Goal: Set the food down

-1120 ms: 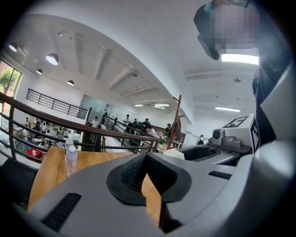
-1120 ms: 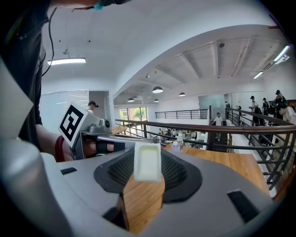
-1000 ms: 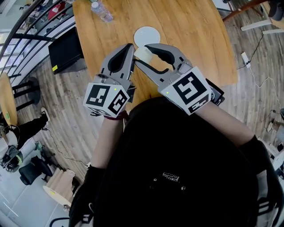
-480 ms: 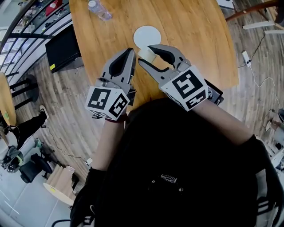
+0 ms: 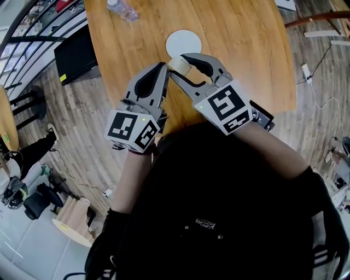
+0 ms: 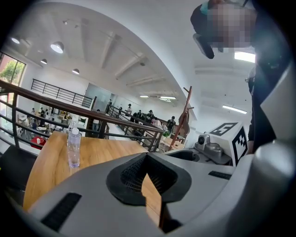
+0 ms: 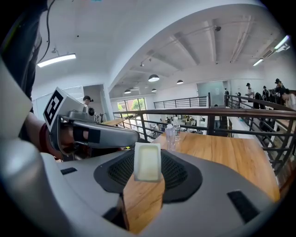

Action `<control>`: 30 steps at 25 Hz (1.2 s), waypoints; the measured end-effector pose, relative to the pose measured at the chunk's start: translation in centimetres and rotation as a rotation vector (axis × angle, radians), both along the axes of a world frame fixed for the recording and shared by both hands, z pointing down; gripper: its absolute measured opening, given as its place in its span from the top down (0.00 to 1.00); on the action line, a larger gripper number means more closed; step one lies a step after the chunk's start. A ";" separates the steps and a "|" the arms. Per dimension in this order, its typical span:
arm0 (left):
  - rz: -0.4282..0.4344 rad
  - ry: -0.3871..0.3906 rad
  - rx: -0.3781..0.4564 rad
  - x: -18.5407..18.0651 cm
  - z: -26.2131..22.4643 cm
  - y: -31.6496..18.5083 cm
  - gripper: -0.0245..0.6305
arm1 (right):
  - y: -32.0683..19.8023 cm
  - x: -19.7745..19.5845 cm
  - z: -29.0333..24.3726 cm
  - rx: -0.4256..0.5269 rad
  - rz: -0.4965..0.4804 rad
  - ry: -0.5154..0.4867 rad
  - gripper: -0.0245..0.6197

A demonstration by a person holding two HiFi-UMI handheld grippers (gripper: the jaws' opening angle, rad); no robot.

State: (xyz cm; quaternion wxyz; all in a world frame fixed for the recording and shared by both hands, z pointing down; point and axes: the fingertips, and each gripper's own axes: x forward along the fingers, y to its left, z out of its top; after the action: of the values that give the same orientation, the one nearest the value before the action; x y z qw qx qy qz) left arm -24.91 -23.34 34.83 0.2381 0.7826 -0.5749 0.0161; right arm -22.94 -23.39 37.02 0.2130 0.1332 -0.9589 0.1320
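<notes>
Food (image 5: 178, 65) held by right tongs (image 7: 147, 172), near plate (image 5: 183, 42) rim.

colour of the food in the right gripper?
The food is pale cream; clearest in the right gripper view.

Light-brown wooden table (image 5: 240, 49): broad open wood to the right of both grippers and beyond them. White round plate (image 5: 183, 42): flat, just past the tips, low obstacle. Clear plastic water bottle (image 5: 123, 10): upright near the far-left edge, well apart from the plate. Black flat box (image 5: 76, 54): off the table's left edge. Dark metal railing (image 7: 231, 111): bounds the far side. Left gripper (image 5: 162, 67), jaws together, crowds the left flank of the right gripper (image 5: 178, 65), which clamps the pale cream block of food (image 5: 179, 63).
</notes>
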 end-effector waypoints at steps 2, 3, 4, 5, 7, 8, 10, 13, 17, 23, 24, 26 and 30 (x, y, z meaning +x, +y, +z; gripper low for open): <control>0.003 -0.003 -0.005 -0.1 0.2 0.0 0.96 | -0.2 -0.3 0.5 -0.011 0.002 0.004 0.68; 0.003 -0.004 -0.006 -0.2 0.2 -0.1 0.95 | -0.3 -0.4 0.8 -0.016 0.002 0.008 0.68; 0.002 -0.004 -0.009 -0.3 0.3 -0.1 0.96 | -0.4 -0.5 1.1 -0.020 0.000 0.012 0.68; -0.002 -0.001 -0.013 -0.4 0.5 -0.1 0.96 | -0.5 -0.6 1.3 -0.024 -0.001 0.015 0.68; -0.008 0.006 -0.022 -0.5 0.6 -0.2 0.96 | -0.8 -0.6 1.7 -0.039 0.000 0.018 0.68; -0.008 0.007 -0.023 -0.5 0.7 -0.3 0.96 | -1.0 -0.6 1.8 -0.046 0.000 0.018 0.68; -0.005 0.006 -0.025 -0.4 0.8 -0.3 0.95 | -1.6 -0.5 2.3 -0.051 0.000 0.026 0.68; -0.003 0.005 -0.034 -0.5 1.1 -0.2 0.96 | -2.4 -0.6 3.1 -0.052 0.004 0.046 0.68; -0.009 0.000 -0.046 -0.8 1.2 0.0 0.95 | -2.7 -1.2 4.2 -0.043 0.039 0.064 0.68; -0.015 -0.004 -0.075 -1.3 2.0 0.1 0.96 | -3.5 -2.3 7.3 -0.057 0.095 0.089 0.68; -0.017 -0.003 -0.078 -1.4 2.1 0.0 0.95 | -3.6 -2.3 7.6 -0.061 0.099 0.092 0.68; -0.018 0.000 -0.083 -1.4 2.2 -0.2 0.95 | -3.8 -2.3 8.2 -0.069 0.105 0.099 0.68; -0.015 0.001 -0.093 -1.6 2.6 -0.2 0.96 | -3.6 -2.7 9.0 -0.083 0.097 0.109 0.68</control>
State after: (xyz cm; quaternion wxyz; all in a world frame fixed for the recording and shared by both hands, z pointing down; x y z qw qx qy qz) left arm -26.49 -23.56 37.38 0.2746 0.7663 -0.5795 0.0406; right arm -25.61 -26.96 46.02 0.2636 0.1775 -0.9320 0.1744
